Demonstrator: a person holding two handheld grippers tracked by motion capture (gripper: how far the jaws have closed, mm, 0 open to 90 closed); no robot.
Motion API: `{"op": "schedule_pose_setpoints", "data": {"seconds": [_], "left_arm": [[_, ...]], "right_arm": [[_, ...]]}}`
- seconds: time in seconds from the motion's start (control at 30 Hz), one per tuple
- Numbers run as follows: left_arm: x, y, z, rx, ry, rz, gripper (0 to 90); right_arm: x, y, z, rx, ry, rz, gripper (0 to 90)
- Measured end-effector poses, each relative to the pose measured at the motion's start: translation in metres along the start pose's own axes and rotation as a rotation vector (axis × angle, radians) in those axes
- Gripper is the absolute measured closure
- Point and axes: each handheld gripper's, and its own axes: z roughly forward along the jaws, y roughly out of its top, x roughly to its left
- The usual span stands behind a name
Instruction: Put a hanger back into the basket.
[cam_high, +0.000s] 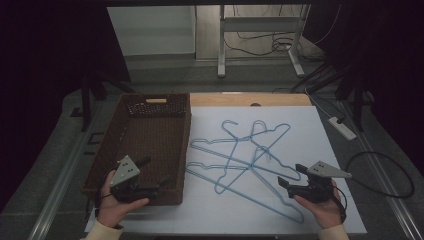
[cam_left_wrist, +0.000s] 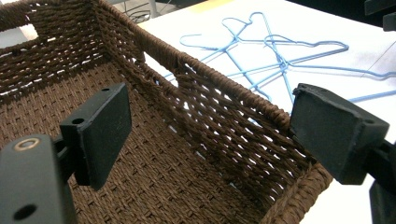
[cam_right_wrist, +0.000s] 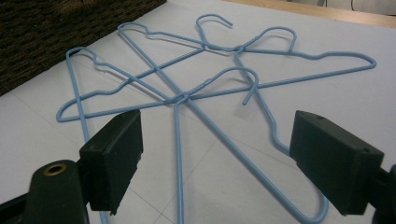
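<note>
from above, our left gripper (cam_high: 150, 187) hangs released over the brown basket's (cam_high: 112, 142) near corner, and our right gripper (cam_high: 285, 181) sits released beside the tangled blue hangers (cam_high: 240, 155) on the white sheet (cam_high: 300, 130). the left gripper view shows empty jaws straddling the basket wall. the right gripper view shows spread jaws above the hangers.

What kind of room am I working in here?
Likely a lab or test workshop, not a home: a white-covered table, loose cables and a power strip on the floor, and a bare metal table frame behind.
</note>
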Motion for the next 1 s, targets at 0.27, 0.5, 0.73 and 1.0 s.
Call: {"op": "schedule_pose_setpoints", "data": {"seconds": [0.27,0.5,0.73,1.0], "left_arm": [[-0.004,0.000,-0.001,0.004,-0.005,0.000,13.9],[-0.007,0.000,-0.001,0.005,-0.012,0.006,14.0],[-0.008,-0.001,-0.002,0.003,-0.016,0.006,14.2],[-0.011,0.001,-0.002,0.001,-0.022,0.013,14.2]], "right_arm": [[-0.001,0.002,0.004,0.008,0.000,-0.009,19.2],[0.001,0.005,0.006,0.032,-0.014,-0.033,20.0],[0.010,0.021,0.013,0.097,-0.015,-0.097,22.3],[0.024,0.039,0.028,0.223,-0.017,-0.157,24.3]]}}
